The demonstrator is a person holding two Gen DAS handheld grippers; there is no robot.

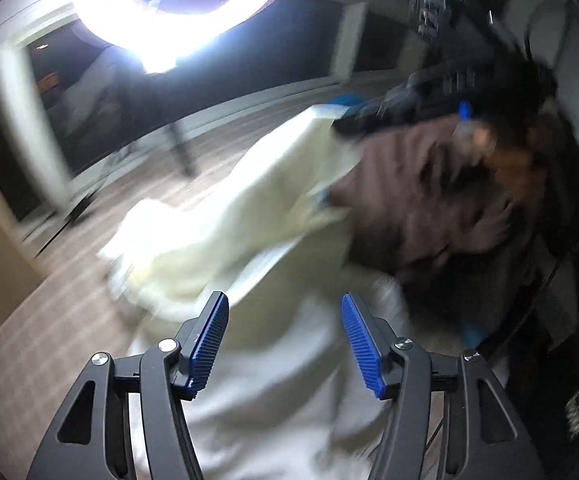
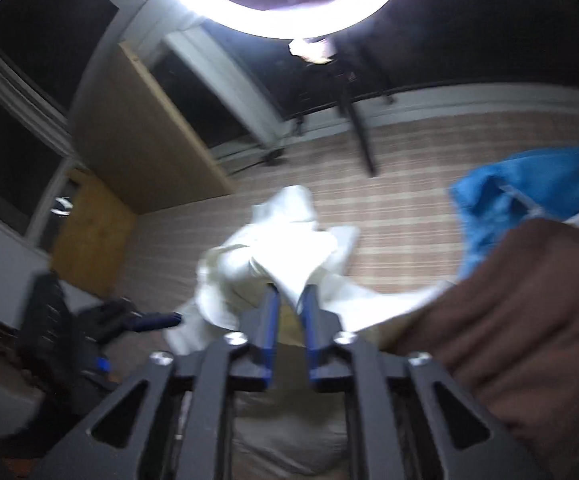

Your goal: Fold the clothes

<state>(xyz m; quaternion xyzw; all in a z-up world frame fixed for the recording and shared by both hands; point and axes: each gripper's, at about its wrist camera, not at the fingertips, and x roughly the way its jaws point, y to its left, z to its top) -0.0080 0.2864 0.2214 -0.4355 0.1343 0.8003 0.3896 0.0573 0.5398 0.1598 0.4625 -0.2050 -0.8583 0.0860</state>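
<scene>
A white garment (image 1: 229,220) hangs bunched over a plaid-covered surface (image 1: 49,340), blurred by motion. My left gripper (image 1: 283,300) is open above it, its blue pads wide apart with nothing between them. In the right wrist view the same white garment (image 2: 289,232) rises in a crumpled peak just past my right gripper (image 2: 291,292). That gripper's jaws stand a narrow gap apart, and a fold of the cloth dips between the pads without being squeezed. A brown garment (image 2: 529,300) lies heaped at the right, and it shows as a brown heap (image 1: 409,200) in the left wrist view.
A bright ring light (image 2: 285,20) on a dark tripod (image 2: 363,140) stands beyond the plaid surface (image 2: 409,208). A blue cloth (image 2: 529,188) lies behind the brown heap. A wooden board (image 2: 145,132) leans at the left, by dark windows.
</scene>
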